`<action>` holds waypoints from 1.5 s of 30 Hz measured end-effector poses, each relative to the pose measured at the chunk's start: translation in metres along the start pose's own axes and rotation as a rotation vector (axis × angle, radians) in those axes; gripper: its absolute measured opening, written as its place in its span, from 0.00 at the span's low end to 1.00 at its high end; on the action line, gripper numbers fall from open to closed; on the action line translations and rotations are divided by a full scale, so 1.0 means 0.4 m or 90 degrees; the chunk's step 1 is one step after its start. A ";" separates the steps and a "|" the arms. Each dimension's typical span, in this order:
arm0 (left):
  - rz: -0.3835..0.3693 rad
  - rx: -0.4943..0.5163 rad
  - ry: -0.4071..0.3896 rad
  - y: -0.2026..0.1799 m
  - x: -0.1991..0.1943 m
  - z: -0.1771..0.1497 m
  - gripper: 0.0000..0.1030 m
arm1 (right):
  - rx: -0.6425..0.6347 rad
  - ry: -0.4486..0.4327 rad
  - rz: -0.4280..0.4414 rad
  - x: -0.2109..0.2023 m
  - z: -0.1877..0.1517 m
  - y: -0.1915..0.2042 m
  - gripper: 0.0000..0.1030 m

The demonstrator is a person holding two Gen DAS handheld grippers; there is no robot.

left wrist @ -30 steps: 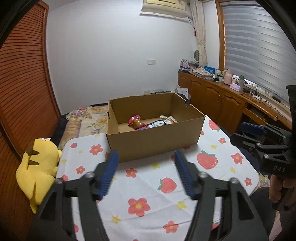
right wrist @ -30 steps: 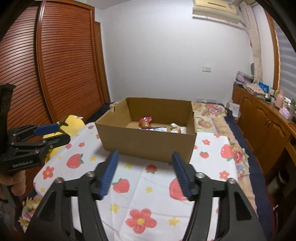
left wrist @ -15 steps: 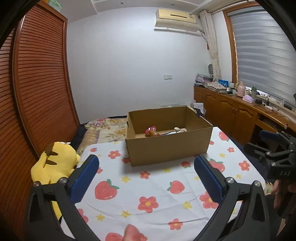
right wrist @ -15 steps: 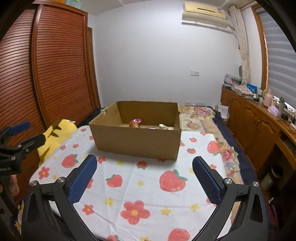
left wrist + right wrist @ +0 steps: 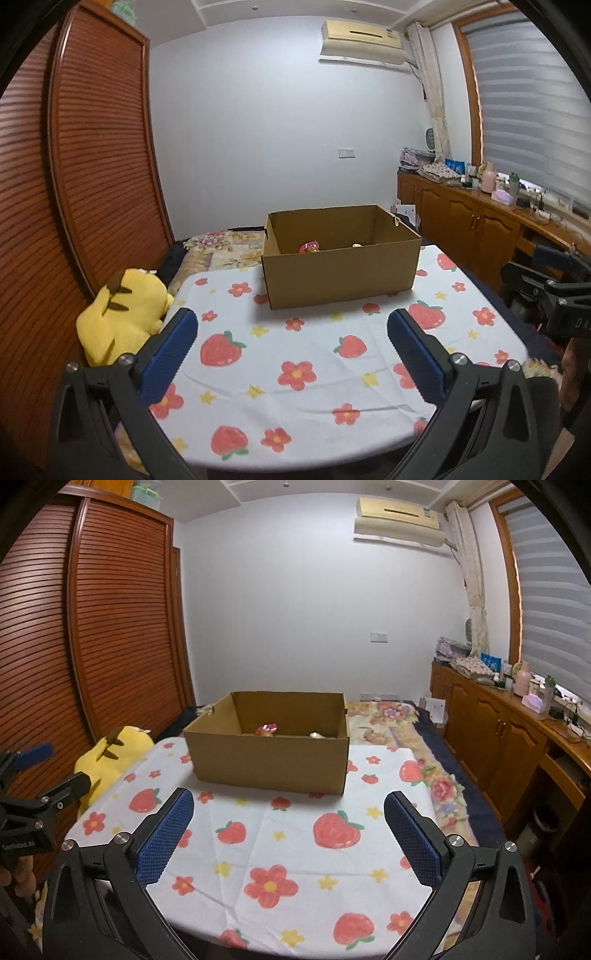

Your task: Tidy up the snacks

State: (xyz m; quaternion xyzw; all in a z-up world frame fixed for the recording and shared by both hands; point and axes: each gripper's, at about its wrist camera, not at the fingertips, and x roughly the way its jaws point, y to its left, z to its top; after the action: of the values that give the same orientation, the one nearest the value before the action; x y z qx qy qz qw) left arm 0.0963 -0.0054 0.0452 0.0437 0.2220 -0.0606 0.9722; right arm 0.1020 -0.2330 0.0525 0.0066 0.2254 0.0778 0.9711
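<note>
An open cardboard box [image 5: 340, 275] [image 5: 269, 762] stands at the far side of a table under a white cloth printed with strawberries and flowers [image 5: 295, 373] [image 5: 291, 845]. Over its front wall I see only the tops of snack packets, a pink one [image 5: 309, 246] [image 5: 266, 729] and a pale one [image 5: 356, 245] [image 5: 315, 734]. My left gripper [image 5: 292, 325] hangs open over the near part of the cloth, nothing between its blue pads. My right gripper [image 5: 289, 805] is open and empty too, also well short of the box. Each gripper shows at the other view's edge.
A yellow plush toy [image 5: 122, 314] [image 5: 110, 753] lies off the table's left edge beside brown slatted wardrobe doors [image 5: 74, 192]. A flowered bed [image 5: 399, 723] runs behind the table. Wooden cabinets [image 5: 480, 229] with bottles and clutter line the right wall under the blinds.
Both grippers' jaws spread from partly closed to wide open. Both pulled back from the box, which now looks smaller and farther away, with less of its inside showing.
</note>
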 end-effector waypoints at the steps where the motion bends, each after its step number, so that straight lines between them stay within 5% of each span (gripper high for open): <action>1: -0.001 -0.002 0.000 0.000 -0.008 -0.004 1.00 | 0.005 0.001 0.002 -0.009 -0.004 -0.002 1.00; 18: -0.010 -0.031 -0.021 0.015 -0.081 -0.053 1.00 | 0.011 -0.043 -0.055 -0.125 -0.044 -0.008 1.00; 45: 0.022 -0.038 -0.008 0.041 -0.062 -0.126 1.00 | 0.022 -0.021 -0.067 -0.102 -0.119 -0.026 1.00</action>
State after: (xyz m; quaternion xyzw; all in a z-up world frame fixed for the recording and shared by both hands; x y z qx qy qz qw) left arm 0.0550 0.0189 0.0117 0.0184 0.2171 -0.0376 0.9753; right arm 0.0463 -0.2505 0.0271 0.0131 0.2106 0.0228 0.9772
